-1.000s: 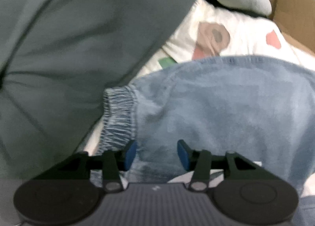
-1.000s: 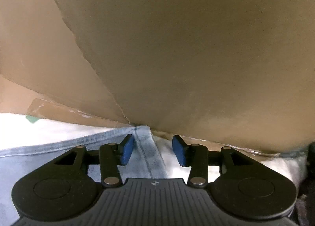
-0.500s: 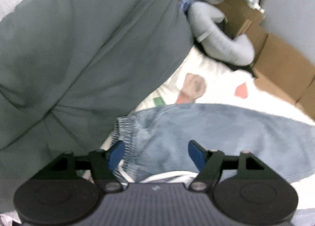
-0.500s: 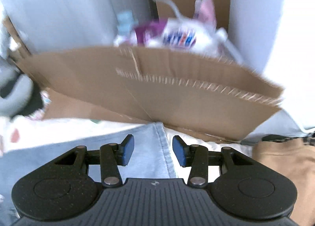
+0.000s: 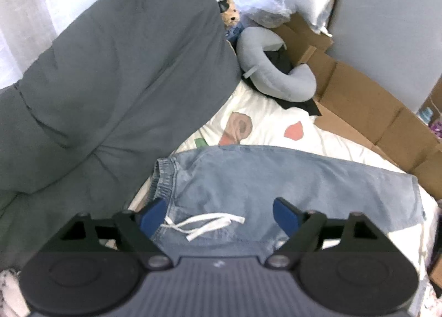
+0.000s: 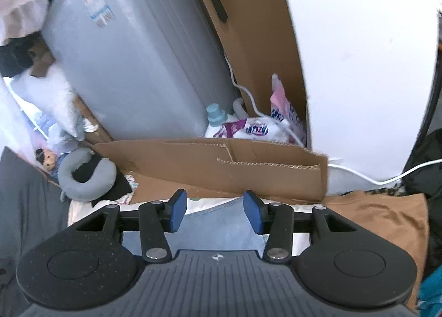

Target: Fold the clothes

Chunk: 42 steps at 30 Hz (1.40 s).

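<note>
Now: blue jeans [image 5: 276,176] spread flat on white patterned bedsheet [image 5: 270,121], grey duvet [image 5: 116,74] beside, cardboard [image 6: 221,170] and neck pillow [image 5: 279,74] behind. Left gripper [image 5: 219,213] fingers just opened wide, right gripper [image 6: 215,213] slightly wider, both holding nothing.

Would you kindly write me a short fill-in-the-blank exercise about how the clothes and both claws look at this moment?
1. The blue denim trousers lie flat on a white, patterned ____.
2. A white ____ lies loose on the trousers near the waistband.
3. The left claw is wide open and holds ____.
4. Behind the right claw stands a flattened ____ box.

Missing words: sheet; drawstring; nothing; cardboard
</note>
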Available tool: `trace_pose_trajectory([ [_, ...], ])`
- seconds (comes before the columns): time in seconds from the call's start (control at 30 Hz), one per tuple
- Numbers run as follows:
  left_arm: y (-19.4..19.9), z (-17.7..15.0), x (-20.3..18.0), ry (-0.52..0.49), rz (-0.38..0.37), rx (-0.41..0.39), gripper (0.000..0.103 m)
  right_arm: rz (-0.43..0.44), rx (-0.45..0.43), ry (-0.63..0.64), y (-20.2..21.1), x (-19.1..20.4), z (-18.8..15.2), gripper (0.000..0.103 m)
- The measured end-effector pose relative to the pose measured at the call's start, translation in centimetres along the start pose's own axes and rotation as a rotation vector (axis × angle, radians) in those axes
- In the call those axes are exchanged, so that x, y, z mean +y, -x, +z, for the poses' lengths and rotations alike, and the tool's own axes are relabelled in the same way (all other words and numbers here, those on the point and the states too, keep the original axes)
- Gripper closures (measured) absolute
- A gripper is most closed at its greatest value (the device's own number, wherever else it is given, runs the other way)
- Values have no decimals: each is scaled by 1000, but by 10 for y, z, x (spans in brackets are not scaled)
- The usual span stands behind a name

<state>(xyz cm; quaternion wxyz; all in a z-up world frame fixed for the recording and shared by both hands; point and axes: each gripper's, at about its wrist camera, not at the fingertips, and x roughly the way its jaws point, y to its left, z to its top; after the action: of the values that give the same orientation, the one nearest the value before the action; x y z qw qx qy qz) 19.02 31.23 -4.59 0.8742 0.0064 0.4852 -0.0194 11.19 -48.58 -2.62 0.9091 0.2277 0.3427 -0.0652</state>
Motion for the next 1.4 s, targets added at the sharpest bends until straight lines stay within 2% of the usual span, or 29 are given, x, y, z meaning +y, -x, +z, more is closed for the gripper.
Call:
trace_pose_trajectory([
  [0.1,20,-3,-2,6,-3,-17,13,-4,-1,27,34,-6,-1,40],
  [0.33,58,-4,0,33,-16,-40,13,9,-48,43,106,-14,-2,37],
  [0.5,80,-5,1,33,-4,-56,13,13,-56,76,137,-18,-9,37],
  [0.73,115,-24,0,45,7,-56,13,41,-66,102,177,-28,-36,35],
  [0.87,131,-41,1,74,-27,-75,7,69,-61,46,190,-39,-56,33],
  [0.97,130,-57,2,66,-60,-68,7,73,-60,48,198,-40,-71,32],
  [1.4,88,-112,13,100,-76,-53,7,77,-97,8,218,-39,-155,30],
])
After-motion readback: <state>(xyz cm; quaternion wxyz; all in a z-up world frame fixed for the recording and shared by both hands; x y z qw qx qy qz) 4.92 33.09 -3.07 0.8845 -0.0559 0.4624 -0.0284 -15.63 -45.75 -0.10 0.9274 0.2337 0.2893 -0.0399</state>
